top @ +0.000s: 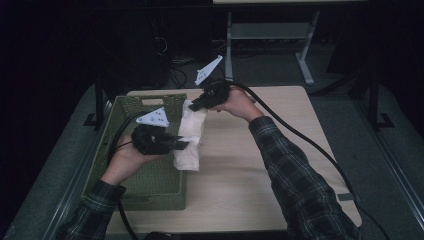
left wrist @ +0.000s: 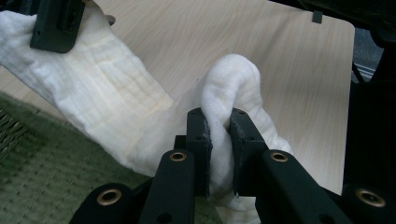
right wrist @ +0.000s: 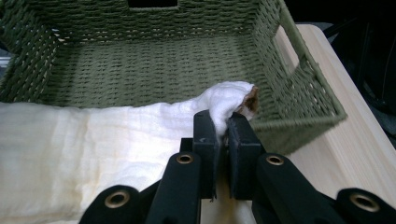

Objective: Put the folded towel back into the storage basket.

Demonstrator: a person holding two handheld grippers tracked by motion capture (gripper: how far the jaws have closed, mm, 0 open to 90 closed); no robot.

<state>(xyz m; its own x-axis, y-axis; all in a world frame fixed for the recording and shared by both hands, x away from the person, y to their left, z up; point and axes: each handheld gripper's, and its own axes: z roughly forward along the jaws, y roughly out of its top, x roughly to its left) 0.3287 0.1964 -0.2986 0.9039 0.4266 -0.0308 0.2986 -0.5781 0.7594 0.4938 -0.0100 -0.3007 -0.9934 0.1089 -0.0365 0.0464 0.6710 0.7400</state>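
Note:
A white cloth [top: 191, 134] hangs stretched between my two grippers, over the right rim of a green woven basket [top: 124, 107]. My left gripper [top: 184, 145] is shut on the near end of the cloth [left wrist: 224, 93], which bulges up between its pads. My right gripper [top: 194, 106] is shut on the far end; in the right gripper view a bunched corner of the cloth [right wrist: 229, 102] sticks up past its jaws, with the basket [right wrist: 140, 60] behind. In the left gripper view the right gripper's finger [left wrist: 56, 23] sits on the cloth's far end.
The basket stands on the left part of a light wooden table [top: 250, 165]. Its inside [right wrist: 140, 70] holds nothing that I can see. A metal table frame [top: 270, 35] stands beyond the far edge. Black cables trail from both grippers.

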